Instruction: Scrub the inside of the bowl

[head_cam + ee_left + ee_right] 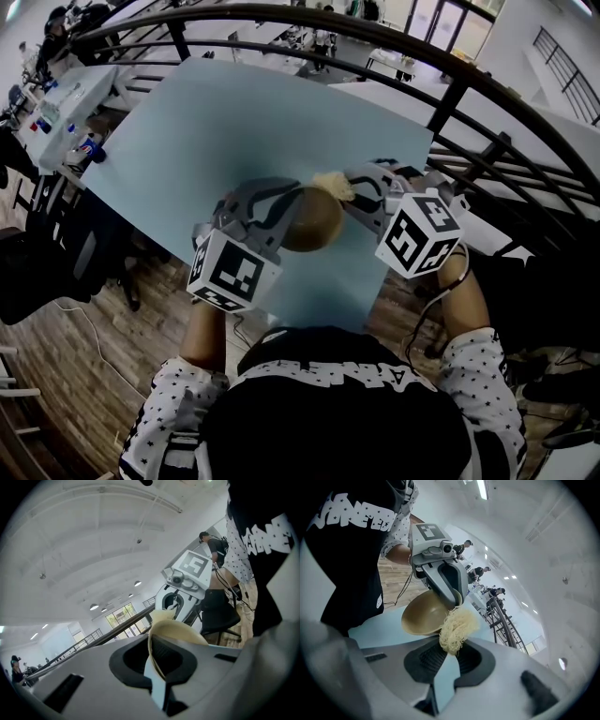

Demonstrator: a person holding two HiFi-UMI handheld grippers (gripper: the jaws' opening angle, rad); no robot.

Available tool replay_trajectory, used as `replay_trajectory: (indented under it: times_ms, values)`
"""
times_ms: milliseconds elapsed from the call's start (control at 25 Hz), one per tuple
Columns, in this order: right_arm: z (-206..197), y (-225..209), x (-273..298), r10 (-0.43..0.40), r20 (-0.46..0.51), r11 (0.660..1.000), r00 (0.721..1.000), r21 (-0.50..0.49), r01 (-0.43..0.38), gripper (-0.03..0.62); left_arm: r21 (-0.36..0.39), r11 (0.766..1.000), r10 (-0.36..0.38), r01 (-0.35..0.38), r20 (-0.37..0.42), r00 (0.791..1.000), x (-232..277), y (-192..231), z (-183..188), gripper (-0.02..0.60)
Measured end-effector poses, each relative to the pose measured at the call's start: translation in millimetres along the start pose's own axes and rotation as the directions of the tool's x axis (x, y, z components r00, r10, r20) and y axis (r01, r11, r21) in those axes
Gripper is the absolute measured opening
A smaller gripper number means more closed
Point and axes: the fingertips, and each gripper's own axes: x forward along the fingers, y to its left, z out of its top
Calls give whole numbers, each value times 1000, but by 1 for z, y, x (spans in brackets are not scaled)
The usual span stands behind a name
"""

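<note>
In the left gripper view, the left tool (pixel 157 662) hides most of the bowl (pixel 176 632); I see only a rim arc, edge-on. In the head view, both tools cover the bowl's sides, and the person (pixel 337 412) cuts off the counter's (pixel 234 122) near edge. The fibrous scrubber's (pixel 457 627) lower end is buried between the right tool's (pixel 447 658) pads. The far-left bottles (pixel 84 148) are too small to identify.

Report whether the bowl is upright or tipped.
Tipped. The left claw is shut on the rim of the bowl, holding it with its opening turned sideways toward the scrubber in the right claw.
</note>
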Motion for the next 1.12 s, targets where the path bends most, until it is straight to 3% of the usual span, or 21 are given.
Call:
replay_trajectory:
  times_ms: [400, 800, 1120]
  values:
    - [-2, 3, 2, -30, 10, 997, 999, 68, 29, 58, -106, 994, 23, -21, 24, 999, -2, 7, -6, 26]
    - [-4, -3, 7, -102, 25, 982, 994, 164, 97, 58, -194, 977, 93, -85, 32, 995, -3, 22, -11, 26]
    - [-5, 0, 9, -123, 17, 972, 992, 203, 117, 58, -303, 943, 155, -141, 23, 988, -6, 36, -16, 26]
